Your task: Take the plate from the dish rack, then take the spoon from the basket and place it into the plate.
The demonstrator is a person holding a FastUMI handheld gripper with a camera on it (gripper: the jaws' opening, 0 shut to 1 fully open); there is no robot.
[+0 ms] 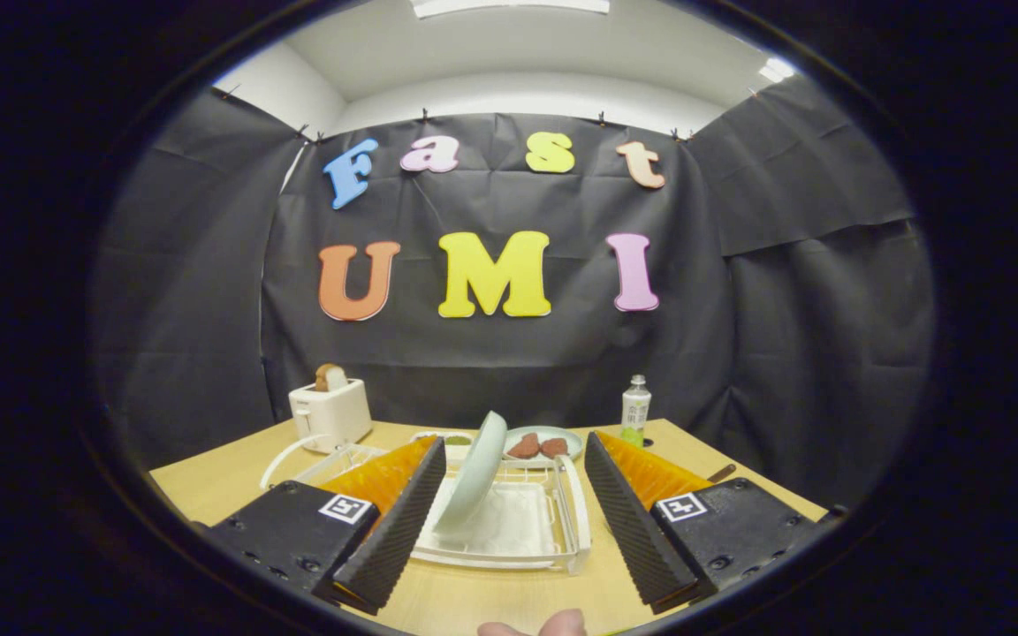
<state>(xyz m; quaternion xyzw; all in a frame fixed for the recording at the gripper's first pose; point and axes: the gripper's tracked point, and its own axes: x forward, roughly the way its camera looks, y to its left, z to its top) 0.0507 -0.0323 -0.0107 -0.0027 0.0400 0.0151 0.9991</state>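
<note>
A pale green plate (476,475) stands on edge, leaning in a white wire dish rack (569,530) on the wooden table. My gripper (513,452) is open, its two fingers spread wide on either side of the rack. The plate stands between the fingers, close to the left finger (396,521) and apart from the right one. Neither finger touches it. A white basket (332,458) shows partly behind the left finger; I cannot make out a spoon in it.
A white toaster (330,413) with bread in it stands at the back left. Behind the rack sits a second plate (547,439) with two reddish pieces. A bottle (634,410) stands at the back right. A person's fingertip (553,624) shows at the near table edge.
</note>
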